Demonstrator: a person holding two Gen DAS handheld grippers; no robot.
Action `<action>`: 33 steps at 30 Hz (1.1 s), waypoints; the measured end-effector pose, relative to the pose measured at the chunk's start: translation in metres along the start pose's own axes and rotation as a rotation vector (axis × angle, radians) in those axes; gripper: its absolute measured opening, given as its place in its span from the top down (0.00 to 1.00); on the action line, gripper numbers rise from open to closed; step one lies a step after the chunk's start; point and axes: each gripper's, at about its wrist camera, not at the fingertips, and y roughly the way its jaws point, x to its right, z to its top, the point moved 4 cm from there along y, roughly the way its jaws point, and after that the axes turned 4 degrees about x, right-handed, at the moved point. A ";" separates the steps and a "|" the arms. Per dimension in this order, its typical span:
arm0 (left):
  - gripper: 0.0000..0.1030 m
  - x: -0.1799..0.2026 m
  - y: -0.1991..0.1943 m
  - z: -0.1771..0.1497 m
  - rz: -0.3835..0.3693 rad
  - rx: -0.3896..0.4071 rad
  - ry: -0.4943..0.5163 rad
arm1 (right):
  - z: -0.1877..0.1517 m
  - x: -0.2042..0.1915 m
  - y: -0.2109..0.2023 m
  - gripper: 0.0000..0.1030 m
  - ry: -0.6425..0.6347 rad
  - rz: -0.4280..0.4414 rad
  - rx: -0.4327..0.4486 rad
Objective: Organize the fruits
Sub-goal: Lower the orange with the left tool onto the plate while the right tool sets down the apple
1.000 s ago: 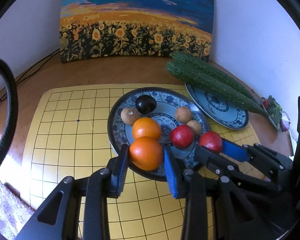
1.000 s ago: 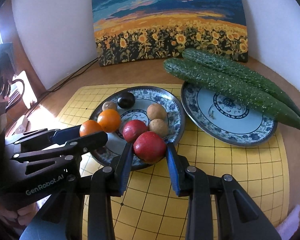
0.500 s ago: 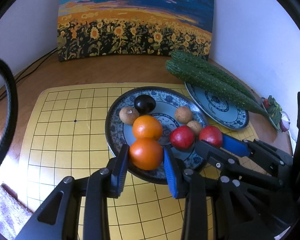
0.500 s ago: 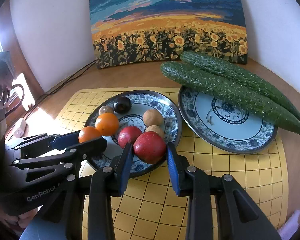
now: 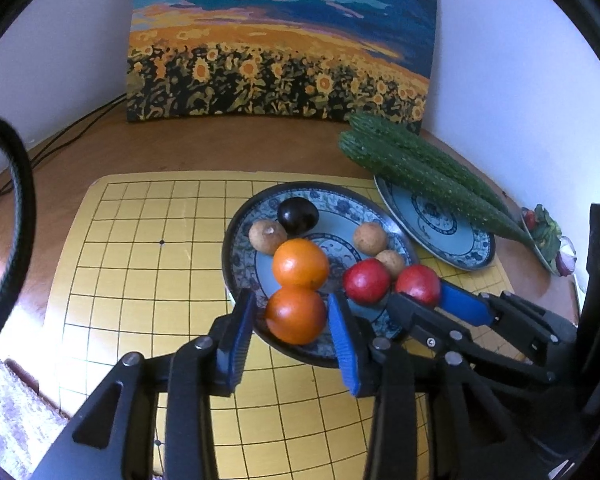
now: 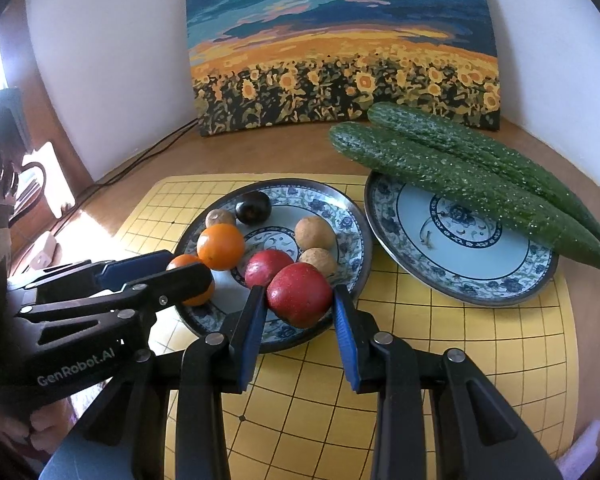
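A blue patterned plate holds several fruits. My left gripper has its jaws spread a little around an orange at the plate's near edge, with gaps on both sides. A second orange sits just behind. My right gripper has its jaws spread around a red fruit at the plate's near rim, not pressing it. A second red fruit, a dark plum and three small brown fruits also lie on the plate.
A second patterned plate on the right carries two long cucumbers. Both plates stand on a yellow grid board on a wooden table. A sunflower painting leans on the back wall. Cables run at the back left.
Both grippers' jaws have spread slightly, letting go of the orange and the red fruit, which now rest on the plate's near rim.
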 end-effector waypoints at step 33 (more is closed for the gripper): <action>0.61 -0.010 -0.009 0.002 0.010 0.011 -0.022 | -0.004 -0.014 0.003 0.66 -0.032 0.032 -0.005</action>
